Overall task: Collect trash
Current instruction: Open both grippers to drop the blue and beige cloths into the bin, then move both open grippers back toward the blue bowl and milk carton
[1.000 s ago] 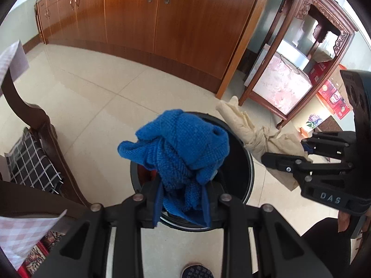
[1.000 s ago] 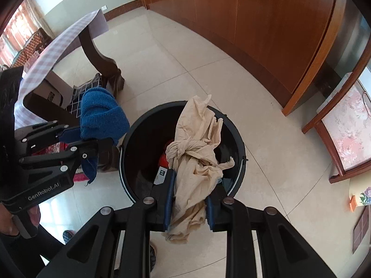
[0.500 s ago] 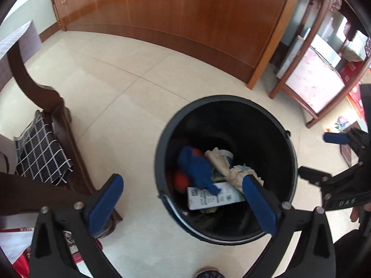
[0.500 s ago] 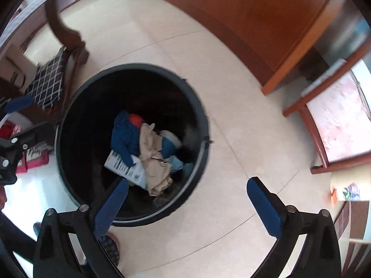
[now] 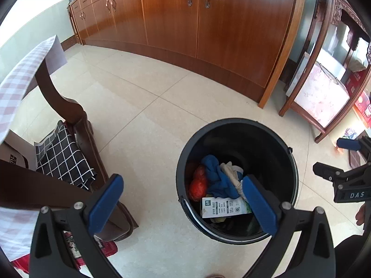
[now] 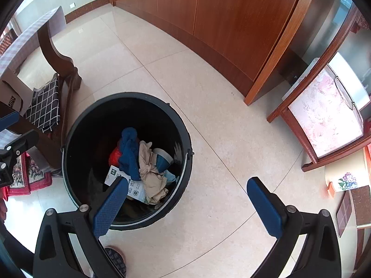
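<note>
A black bin (image 5: pixel 235 125) stands on the tiled floor; it also shows in the right wrist view (image 6: pixel 76 125). Inside lie a blue cloth (image 5: pixel 216 173) (image 6: pixel 128 153), a beige cloth (image 6: pixel 151 173) (image 5: pixel 231 170), a white carton (image 5: pixel 223 208) (image 6: pixel 132 185) and something red (image 5: pixel 197 185). My left gripper (image 5: pixel 183 205) is open and empty, above and left of the bin's near rim. My right gripper (image 6: pixel 187 205) is open and empty, above the floor to the right of the bin.
A dark wooden table leg (image 5: pixel 76 125) with a checked cloth (image 5: pixel 60 153) stands left of the bin. Wooden cabinets (image 5: pixel 208 30) line the far wall. A carved side table (image 5: pixel 324 97) stands at the right. A red mat (image 6: pixel 25 178) lies by the table leg.
Both grippers held cloths over the bin a second ago, then opened. The blue and beige cloths now lie inside the bin. Both grippers have pulled back and up.
</note>
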`<state>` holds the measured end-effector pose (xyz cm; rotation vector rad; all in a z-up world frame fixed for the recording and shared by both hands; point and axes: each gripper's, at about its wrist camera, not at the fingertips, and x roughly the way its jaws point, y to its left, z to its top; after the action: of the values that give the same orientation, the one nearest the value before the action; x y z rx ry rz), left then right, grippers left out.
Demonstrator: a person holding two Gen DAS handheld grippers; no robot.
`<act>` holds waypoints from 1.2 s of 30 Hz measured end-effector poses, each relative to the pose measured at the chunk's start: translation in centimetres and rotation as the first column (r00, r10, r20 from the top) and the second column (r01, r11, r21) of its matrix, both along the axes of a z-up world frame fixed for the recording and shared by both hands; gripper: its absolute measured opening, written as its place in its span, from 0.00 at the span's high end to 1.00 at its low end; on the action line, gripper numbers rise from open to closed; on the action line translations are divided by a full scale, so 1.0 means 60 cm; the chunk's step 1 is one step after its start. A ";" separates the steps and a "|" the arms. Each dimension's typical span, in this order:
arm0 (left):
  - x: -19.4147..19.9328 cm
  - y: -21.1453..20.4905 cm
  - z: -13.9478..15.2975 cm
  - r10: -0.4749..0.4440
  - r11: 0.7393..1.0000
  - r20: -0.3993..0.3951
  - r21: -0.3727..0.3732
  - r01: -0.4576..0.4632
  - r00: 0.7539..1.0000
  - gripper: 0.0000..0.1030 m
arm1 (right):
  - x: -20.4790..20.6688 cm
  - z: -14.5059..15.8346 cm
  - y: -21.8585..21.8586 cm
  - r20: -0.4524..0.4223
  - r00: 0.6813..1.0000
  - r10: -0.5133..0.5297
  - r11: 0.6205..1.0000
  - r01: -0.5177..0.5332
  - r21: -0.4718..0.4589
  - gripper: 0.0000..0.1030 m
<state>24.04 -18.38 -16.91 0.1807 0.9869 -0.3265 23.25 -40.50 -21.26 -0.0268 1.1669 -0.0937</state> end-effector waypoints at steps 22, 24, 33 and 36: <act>-0.050 0.045 0.128 0.024 0.997 0.124 -0.079 -0.014 0.992 0.00 | -0.049 0.136 0.062 0.157 0.988 0.013 1.000 -0.013 -0.006 0.00; -0.053 0.054 0.141 0.039 0.996 0.136 -0.085 -0.027 0.990 0.00 | -0.053 0.152 0.074 0.174 0.985 0.024 1.000 -0.023 -0.008 0.00; -0.079 0.134 0.193 0.125 0.988 0.200 -0.112 -0.104 0.972 0.00 | -0.056 0.218 0.151 0.267 0.961 0.078 0.996 -0.086 0.017 0.00; -0.085 0.172 0.205 0.175 0.983 0.225 -0.101 -0.156 0.959 0.00 | -0.046 0.240 0.198 0.303 0.946 0.119 0.991 -0.134 0.029 0.00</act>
<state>18.95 -8.06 -4.59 0.0590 0.7489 -0.1865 20.46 -28.64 -6.89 -0.0422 0.8599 0.0445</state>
